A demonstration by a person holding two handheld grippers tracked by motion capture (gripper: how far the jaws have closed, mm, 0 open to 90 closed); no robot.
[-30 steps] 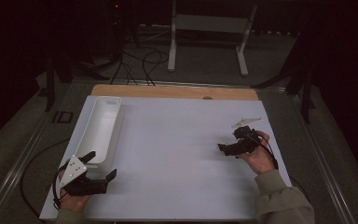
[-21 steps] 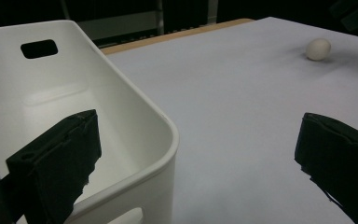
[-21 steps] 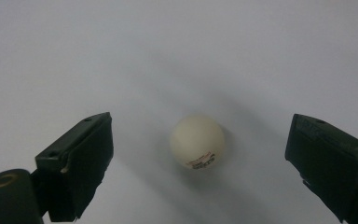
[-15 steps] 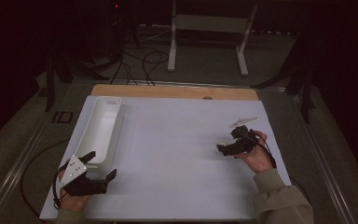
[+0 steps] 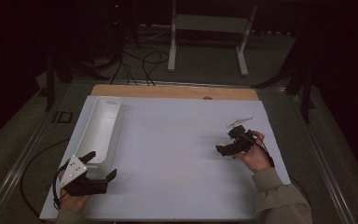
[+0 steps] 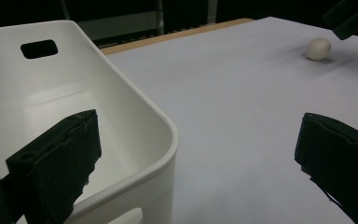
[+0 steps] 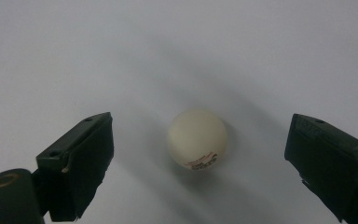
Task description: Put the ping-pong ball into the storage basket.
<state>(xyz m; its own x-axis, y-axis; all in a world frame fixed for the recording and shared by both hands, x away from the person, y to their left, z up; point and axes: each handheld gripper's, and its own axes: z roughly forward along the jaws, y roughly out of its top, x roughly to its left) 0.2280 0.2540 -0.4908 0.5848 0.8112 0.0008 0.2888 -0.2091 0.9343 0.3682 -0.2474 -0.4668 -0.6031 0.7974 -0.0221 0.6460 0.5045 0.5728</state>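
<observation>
White ball point(image 7: 197, 139) on table, between open right hand-held gripper point(image 7: 198, 161) jaws

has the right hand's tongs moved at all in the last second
Yes, slightly. Judged against the table's wooden far edge in the high view, the right tongs have drifted nearer the person, open around the white ball.

The white table sheet point(image 5: 168, 154) lies bare between the two grippers, giving open passage across its middle. The only obstacle on the left side is the white bin point(image 5: 103, 128), standing lengthwise along the sheet's left edge; the left gripper point(image 5: 100, 168) straddles its near corner, one jaw inside the rim. The right gripper point(image 7: 198, 154) has wide-spread jaws with clear gaps on both sides of the ball point(image 7: 197, 139), touching neither.
</observation>
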